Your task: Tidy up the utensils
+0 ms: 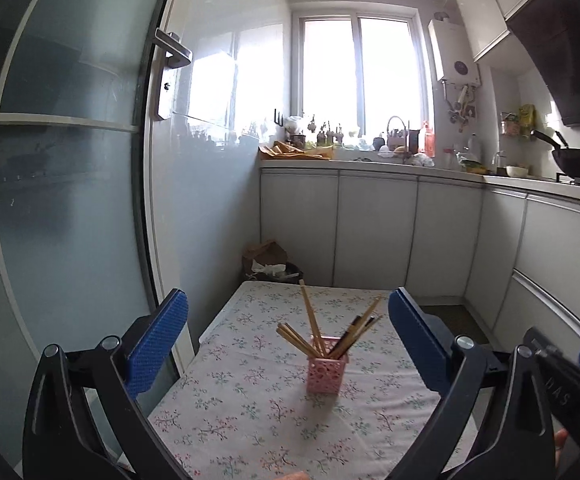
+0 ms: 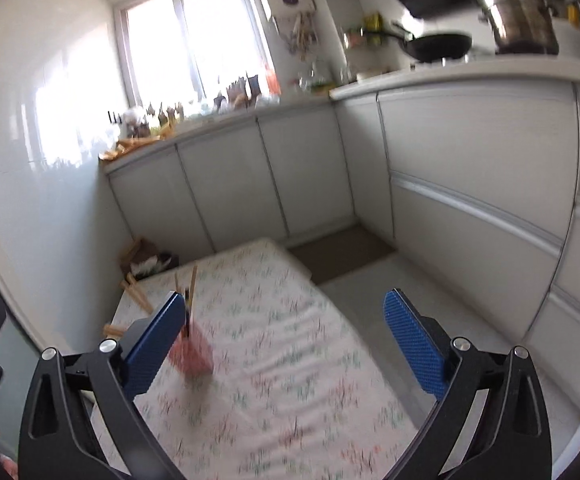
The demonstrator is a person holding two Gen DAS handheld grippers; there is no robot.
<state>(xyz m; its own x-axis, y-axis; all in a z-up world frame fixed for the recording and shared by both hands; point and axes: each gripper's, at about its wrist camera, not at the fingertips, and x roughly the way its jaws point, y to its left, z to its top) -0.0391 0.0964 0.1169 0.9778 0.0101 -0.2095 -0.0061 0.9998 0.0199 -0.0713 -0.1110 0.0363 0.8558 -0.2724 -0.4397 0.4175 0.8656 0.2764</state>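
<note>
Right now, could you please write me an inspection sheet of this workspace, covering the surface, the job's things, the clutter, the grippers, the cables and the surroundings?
Surface: table with floral cloth, bare apart from the holder.
Job's things: pink holder stands upright mid-table; chopsticks stand in it, fanned out, some pale, some dark.
Clutter: nothing seen on the table; a box of rubbish sits on the floor beyond its far edge.
Grippers: left gripper open, nothing between its pads; right gripper open, empty, its view blurred.
Cables: nothing seen.
Surroundings: glass door on the left, window ahead, crowded counter, wok on the stove, steel pot beside it.
</note>
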